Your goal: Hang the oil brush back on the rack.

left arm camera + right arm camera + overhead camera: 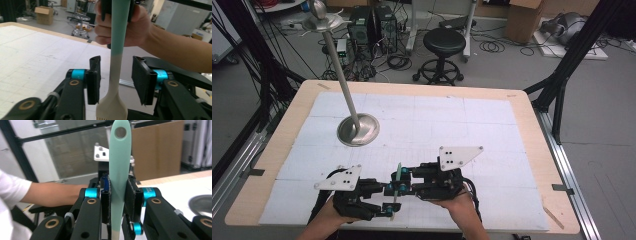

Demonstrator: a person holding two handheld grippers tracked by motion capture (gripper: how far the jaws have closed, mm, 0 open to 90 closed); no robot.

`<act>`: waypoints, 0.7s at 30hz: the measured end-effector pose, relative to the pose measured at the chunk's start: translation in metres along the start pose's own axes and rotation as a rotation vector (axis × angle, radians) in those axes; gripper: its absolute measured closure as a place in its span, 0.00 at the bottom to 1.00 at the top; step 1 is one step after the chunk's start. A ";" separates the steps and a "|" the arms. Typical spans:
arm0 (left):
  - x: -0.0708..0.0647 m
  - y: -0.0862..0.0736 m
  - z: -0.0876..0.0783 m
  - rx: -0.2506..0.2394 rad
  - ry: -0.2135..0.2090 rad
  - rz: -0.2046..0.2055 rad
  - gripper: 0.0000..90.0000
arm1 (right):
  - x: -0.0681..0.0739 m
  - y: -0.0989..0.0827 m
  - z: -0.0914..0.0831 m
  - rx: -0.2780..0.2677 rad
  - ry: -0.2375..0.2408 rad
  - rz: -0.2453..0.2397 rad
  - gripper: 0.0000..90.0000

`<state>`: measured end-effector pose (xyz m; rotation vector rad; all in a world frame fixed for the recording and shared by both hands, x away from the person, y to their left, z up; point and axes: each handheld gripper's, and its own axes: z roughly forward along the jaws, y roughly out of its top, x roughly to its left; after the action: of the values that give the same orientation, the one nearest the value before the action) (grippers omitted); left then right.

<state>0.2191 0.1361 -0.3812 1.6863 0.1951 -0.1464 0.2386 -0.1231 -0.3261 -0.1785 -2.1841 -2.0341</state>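
Between the two grippers, above the near edge of the tabletop [437,115], a brush [398,187] with a teal handle and a cream neck, seemingly standing close to upright, hanging-hole end up and head down, though the high view alone leaves the tilt hard to judge. Pinched at the teal handle by the right gripper [404,187], whose fingers [132,195] press flat on both sides of it. Straddled lower down, at the cream neck, by the left gripper [388,201]: fingers [93,75] spread, one on each side, a clear gap to each pad, no contact. Matters most for the coming move: long axis of the brush crossing the line between the left fingers at about a right angle, neck slightly nearer the left-hand pad in the left gripper view, so probably a plain squeeze for a second hold just above the head. Given by the left gripper view and not by the others: the gaps at the neck, the widening head at the bottom edge, and the right hand [120,27] gripping farther up. Given by the right gripper view: the pads tight on the handle and the hole at its tip. Well apart across the tabletop, a metal stand [358,129], its round base resting flat
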 end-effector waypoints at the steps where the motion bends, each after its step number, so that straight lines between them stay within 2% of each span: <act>1: 0.000 0.000 0.000 0.001 -0.006 0.000 0.71 | 0.000 -0.001 0.001 0.001 0.023 -0.006 0.85; 2: 0.000 0.000 0.000 0.004 -0.010 0.004 0.71 | 0.000 -0.001 0.001 0.001 0.023 -0.006 0.85; 4: -0.001 0.000 0.001 0.005 -0.017 0.000 0.74 | -0.001 -0.001 0.001 -0.003 0.056 -0.010 0.85; 6: -0.001 -0.001 0.001 0.005 -0.025 -0.001 0.75 | -0.001 -0.001 0.002 -0.005 0.061 -0.014 0.85; 7: -0.001 -0.001 0.001 0.007 -0.028 0.001 0.77 | -0.002 -0.002 0.002 -0.009 0.081 -0.013 0.85; 9: -0.001 -0.001 0.001 0.008 -0.032 0.005 0.80 | -0.002 -0.002 0.002 -0.015 0.086 -0.017 0.85; 15: -0.002 -0.001 0.002 0.023 -0.033 -0.004 0.90 | -0.002 -0.003 0.002 -0.011 0.087 -0.017 0.85; 18: -0.003 -0.001 0.002 0.023 0.006 0.003 0.90 | -0.002 -0.004 0.002 -0.015 0.060 0.002 0.84; 19: -0.002 -0.001 0.002 0.029 0.048 -0.007 0.90 | -0.002 -0.005 0.000 -0.022 0.029 0.020 0.73; 20: -0.002 -0.001 0.002 0.029 0.048 -0.007 0.90 | -0.002 -0.005 0.000 -0.022 0.029 0.020 0.73; 21: -0.002 -0.002 0.002 0.030 0.069 -0.010 0.90 | 0.000 -0.005 -0.001 -0.043 -0.037 0.042 0.56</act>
<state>0.2171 0.1341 -0.3827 1.7213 0.2546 -0.0986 0.2376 -0.1240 -0.3307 -0.2677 -2.1401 -2.0726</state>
